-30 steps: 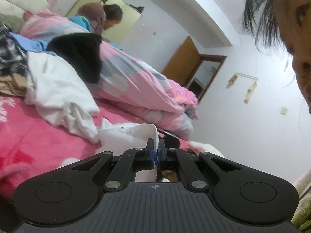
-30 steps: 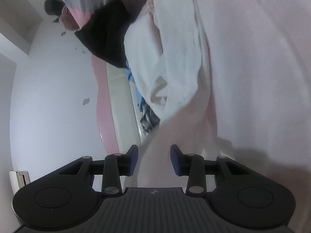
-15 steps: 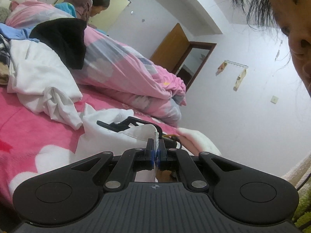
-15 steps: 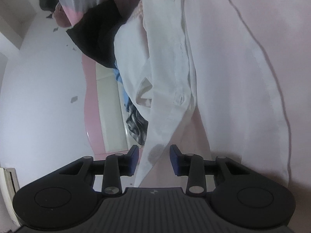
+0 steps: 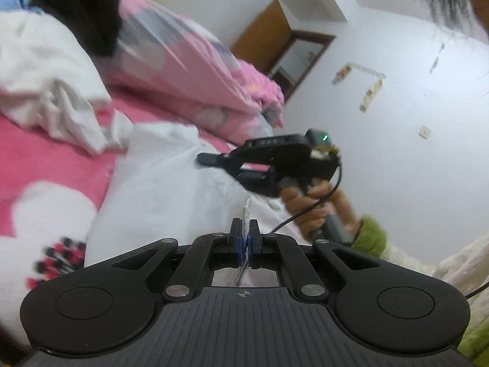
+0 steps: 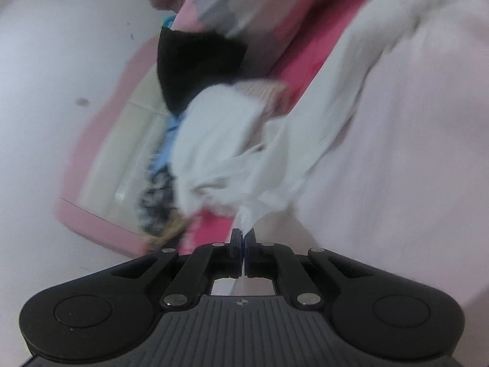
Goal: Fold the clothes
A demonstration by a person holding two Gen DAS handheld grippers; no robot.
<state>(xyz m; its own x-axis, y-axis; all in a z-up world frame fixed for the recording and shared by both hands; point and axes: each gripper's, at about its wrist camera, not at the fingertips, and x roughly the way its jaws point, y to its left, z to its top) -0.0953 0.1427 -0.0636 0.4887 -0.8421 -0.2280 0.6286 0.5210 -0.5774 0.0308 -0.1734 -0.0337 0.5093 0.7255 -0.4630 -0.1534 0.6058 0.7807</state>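
White shirt [image 5: 171, 183], rumpled, edges pinched

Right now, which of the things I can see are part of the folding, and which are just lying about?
Part of the job:
- white garment, spread on the bed
- left gripper, shut on its edge
- right gripper, shut on another edge

Just lying about:
- pink quilt
- black garment
- crumpled white cloth
- pink bedsheet
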